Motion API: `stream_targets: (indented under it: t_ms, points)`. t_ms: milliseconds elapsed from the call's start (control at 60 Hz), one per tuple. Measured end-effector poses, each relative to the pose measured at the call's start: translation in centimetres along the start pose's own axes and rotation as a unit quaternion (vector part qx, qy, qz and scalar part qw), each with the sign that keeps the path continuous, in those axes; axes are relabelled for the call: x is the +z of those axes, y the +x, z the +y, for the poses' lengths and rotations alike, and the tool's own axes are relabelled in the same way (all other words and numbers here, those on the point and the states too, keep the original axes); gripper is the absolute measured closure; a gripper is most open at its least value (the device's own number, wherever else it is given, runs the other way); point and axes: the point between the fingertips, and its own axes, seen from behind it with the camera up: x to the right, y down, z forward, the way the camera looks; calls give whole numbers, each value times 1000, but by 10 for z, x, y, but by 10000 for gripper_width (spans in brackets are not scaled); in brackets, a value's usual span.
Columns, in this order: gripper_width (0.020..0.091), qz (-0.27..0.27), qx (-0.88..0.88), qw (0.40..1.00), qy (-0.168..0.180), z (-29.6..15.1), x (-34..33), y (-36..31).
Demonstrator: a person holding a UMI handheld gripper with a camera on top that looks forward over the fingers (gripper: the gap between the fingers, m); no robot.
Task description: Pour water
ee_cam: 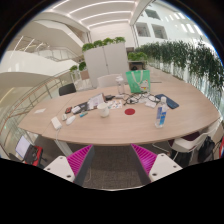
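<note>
Pink pads line the inner faces of the tongs (pixel 112 160), whose two fingers stand wide apart with nothing held between them, only the near edge of the wooden worktop (pixel 120 128) showing in the gap. Beyond the right finger, a clear water bottle (pixel 161 113) with a blue label stands upright on the worktop, long axis vertical, cap up; what it holds cannot be told. Farther on, past the middle of the worktop, papers and small items (pixel 100 103) lie scattered, with a green upright container (pixel 142 80) near the far side. Chairs (pixel 68 89) ring the worktop. Behind it stand white cabinets (pixel 104 62) topped with plants (pixel 103 44).
</note>
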Motion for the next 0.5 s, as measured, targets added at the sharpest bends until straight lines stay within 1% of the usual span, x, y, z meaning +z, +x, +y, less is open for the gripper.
stream_targets:
  t_ms: [67,133,250,283,350,433,500]
  points:
    - [308,-4,8,1000,18,-4,6,8]
    - [307,0,13,999,39,0,19,35]
    - [303,37,4,997,73,-11,45,98]
    - [303,50,-4,995,81,-12,62,123]
    - [303,74,-18,994,80,-17,92,164]
    - [301,100,-37,990,97,-34,139,214]
    - [305,106,-40,987,113,-50,176,247]
